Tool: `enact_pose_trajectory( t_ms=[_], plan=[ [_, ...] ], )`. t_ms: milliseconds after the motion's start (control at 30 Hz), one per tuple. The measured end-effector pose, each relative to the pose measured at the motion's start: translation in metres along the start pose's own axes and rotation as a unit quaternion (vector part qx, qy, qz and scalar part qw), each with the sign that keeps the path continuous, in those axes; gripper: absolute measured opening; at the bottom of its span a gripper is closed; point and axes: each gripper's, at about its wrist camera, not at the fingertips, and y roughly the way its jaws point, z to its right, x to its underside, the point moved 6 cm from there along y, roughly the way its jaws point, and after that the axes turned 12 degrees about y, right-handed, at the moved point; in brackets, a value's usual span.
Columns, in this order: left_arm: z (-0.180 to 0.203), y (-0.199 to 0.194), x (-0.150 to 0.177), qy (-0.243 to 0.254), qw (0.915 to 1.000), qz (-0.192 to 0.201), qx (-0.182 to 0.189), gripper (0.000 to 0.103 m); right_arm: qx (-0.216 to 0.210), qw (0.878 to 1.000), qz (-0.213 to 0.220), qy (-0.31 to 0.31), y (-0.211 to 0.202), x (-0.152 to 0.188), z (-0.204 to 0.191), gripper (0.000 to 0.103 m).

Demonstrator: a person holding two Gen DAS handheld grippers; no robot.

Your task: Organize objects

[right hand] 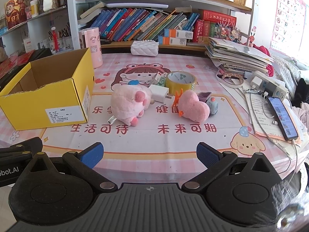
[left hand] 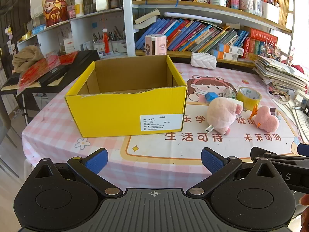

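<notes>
An open yellow cardboard box (left hand: 125, 108) stands on the pink checked tablecloth, seen at left in the right wrist view (right hand: 48, 98); what I see of its inside is bare. To its right lie a pink plush pig (right hand: 129, 100), a pink plush heart (right hand: 194, 106), a yellow tape roll (right hand: 181, 81), a white charger (right hand: 159, 93), an orange clip (right hand: 177, 97), a small blue object (left hand: 211, 96) and a small grey toy (right hand: 212, 105). My left gripper (left hand: 154, 161) is open and empty, short of the box. My right gripper (right hand: 149, 155) is open and empty, short of the toys.
A stack of papers (right hand: 237, 56), a power strip (right hand: 270, 87) and a phone on a cable (right hand: 282, 119) crowd the table's right side. A white quilted pouch (right hand: 144, 47) and a pink cylinder (right hand: 92, 46) stand at the back before bookshelves.
</notes>
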Motion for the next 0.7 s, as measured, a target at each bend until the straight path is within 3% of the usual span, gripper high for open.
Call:
enact_pose_trajectory(
  t_ms=[700],
  plan=[
    [-0.002, -0.0044, 0.0001, 0.0, 1.0, 0.001, -0.004, 0.103, 0.001, 1.0, 0.002, 0.001, -0.0012, 0.0003, 0.0003, 0.103]
  ],
)
